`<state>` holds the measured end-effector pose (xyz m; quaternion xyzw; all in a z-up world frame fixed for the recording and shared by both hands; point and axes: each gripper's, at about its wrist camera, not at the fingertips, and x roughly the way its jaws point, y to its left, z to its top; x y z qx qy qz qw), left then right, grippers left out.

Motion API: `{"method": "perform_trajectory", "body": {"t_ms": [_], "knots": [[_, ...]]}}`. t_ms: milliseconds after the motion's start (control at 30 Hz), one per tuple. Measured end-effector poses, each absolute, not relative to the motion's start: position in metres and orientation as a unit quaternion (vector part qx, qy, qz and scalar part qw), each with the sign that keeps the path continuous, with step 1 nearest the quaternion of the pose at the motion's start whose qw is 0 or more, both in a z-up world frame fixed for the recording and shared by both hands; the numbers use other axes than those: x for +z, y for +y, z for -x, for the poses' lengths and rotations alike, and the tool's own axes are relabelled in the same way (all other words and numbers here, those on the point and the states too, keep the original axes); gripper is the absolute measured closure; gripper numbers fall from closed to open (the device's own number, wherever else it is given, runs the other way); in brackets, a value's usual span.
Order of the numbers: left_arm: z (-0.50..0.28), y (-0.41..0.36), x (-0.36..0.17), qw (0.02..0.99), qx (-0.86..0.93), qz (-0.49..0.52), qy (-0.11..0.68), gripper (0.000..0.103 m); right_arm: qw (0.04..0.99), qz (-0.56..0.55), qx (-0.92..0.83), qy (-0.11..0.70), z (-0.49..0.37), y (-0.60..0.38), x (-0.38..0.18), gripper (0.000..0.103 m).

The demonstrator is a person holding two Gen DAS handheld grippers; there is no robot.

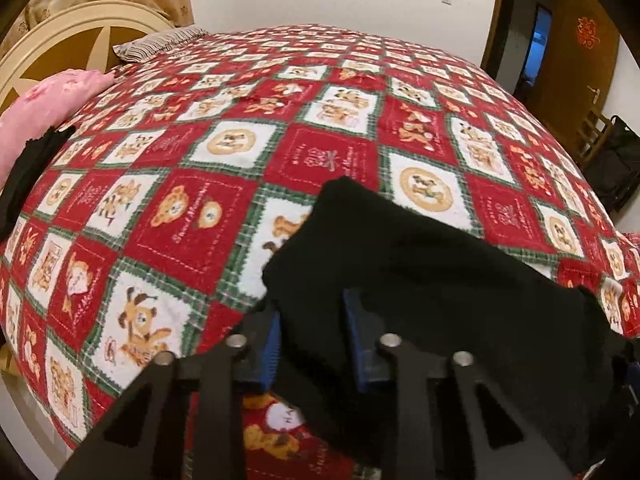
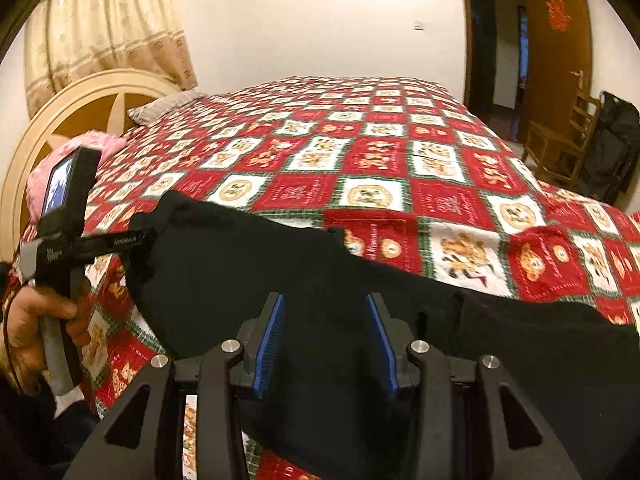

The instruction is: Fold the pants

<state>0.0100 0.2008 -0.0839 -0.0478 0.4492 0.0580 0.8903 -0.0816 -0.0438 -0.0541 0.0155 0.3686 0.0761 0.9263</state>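
Black pants (image 1: pixel 420 264) on the quilted bed (image 1: pixel 224 152), a gripper at each end.
Only the right wrist view shows the hand (image 2: pixel 36 328) holding the left gripper (image 1: pixel 310 344), clamped on the pants' edge; the right gripper (image 2: pixel 326 340) pinches a fold between its fingers.

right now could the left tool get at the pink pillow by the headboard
Probably not as it stands: the left tool has the black pants between its pads, and the pink pillow lies well off across the bed, though nothing blocks the way.

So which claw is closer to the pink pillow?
Left. The left claw grips the pants at the end just below the pink pillow; the right claw holds them farther along, away from it.
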Motion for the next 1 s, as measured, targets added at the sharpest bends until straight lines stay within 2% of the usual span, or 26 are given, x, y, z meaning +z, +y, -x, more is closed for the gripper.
{"method": "perform_trajectory", "body": {"t_ms": [167, 567, 1000], "knots": [[-0.008, 0.188, -0.082, 0.894, 0.064, 0.017, 0.443, 0.086, 0.929, -0.047, 0.051, 0.364, 0.086, -0.064, -0.050, 0.059], [0.001, 0.182, -0.051, 0.907, 0.053, 0.026, 0.417, 0.087, 0.936, -0.104, 0.007, 0.335, 0.101, -0.104, -0.036, 0.059], [0.024, 0.114, 0.015, 0.938, -0.046, -0.012, 0.344, 0.087, 0.936, -0.160, -0.091, 0.301, 0.135, -0.186, -0.020, 0.059]]}}
